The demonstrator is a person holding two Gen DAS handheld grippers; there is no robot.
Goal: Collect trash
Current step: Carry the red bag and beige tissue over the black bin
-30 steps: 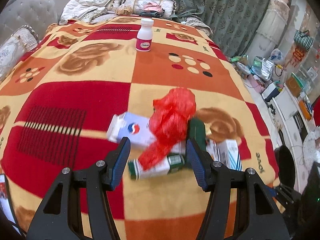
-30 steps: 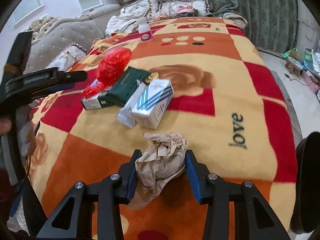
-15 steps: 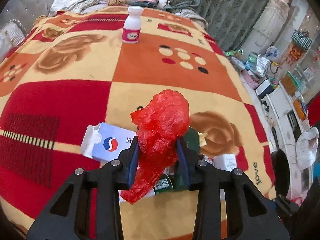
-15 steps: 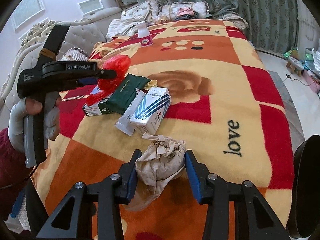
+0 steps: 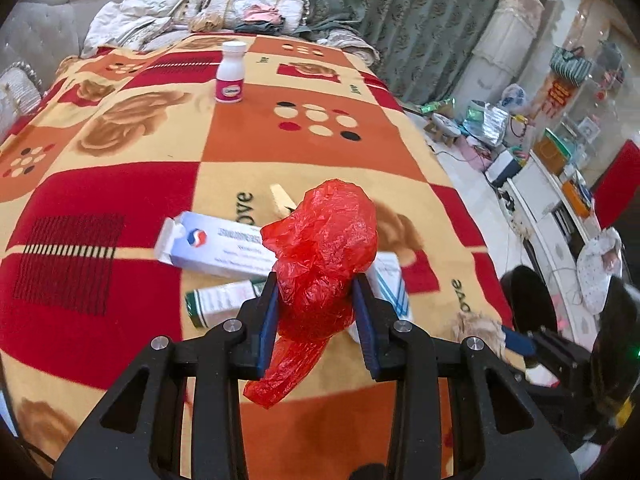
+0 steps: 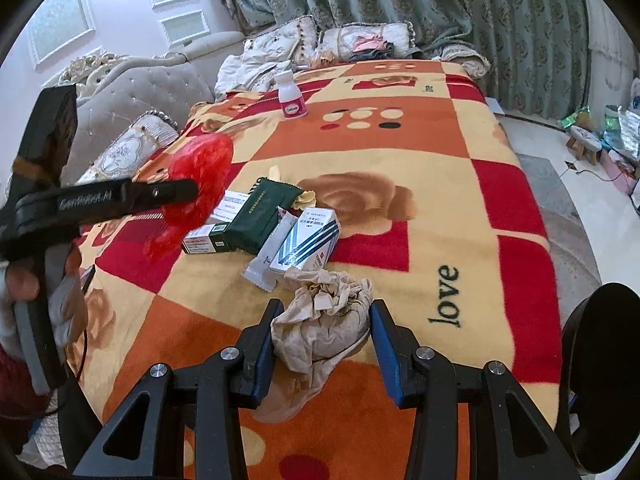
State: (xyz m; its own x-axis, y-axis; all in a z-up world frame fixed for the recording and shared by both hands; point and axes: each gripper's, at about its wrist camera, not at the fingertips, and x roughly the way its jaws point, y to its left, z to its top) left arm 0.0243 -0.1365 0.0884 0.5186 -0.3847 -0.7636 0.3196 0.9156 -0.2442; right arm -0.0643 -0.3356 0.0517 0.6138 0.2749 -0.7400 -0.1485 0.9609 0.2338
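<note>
My left gripper (image 5: pixel 316 292) is shut on a crumpled red plastic bag (image 5: pixel 324 248) and holds it above the patterned blanket (image 5: pixel 120 184). The right wrist view shows the same red bag (image 6: pixel 200 168) at the left, lifted clear of the pile. My right gripper (image 6: pixel 322 312) is shut on a wad of crumpled brown paper (image 6: pixel 320 328), whose tail hangs below the pads. On the blanket lie a white carton with a red-blue logo (image 5: pixel 216 244), a green-white box (image 5: pixel 224 300), a dark green packet (image 6: pixel 260 216), a blue-striped white box (image 6: pixel 308 240) and a silver wrapper (image 6: pixel 266 260).
A white bottle with a pink label (image 6: pixel 291 98) stands upright farther back on the blanket. Pillows (image 6: pixel 360 44) and a tufted headboard (image 6: pixel 132 92) lie beyond it, with green curtains behind. A person's hand (image 6: pixel 24 280) grips the left tool. Floor clutter (image 5: pixel 500 132) sits off the right edge.
The left gripper closed on the red bag and lifted it up off the pile of boxes. The right gripper kept its hold on the paper wad and rose slightly.
</note>
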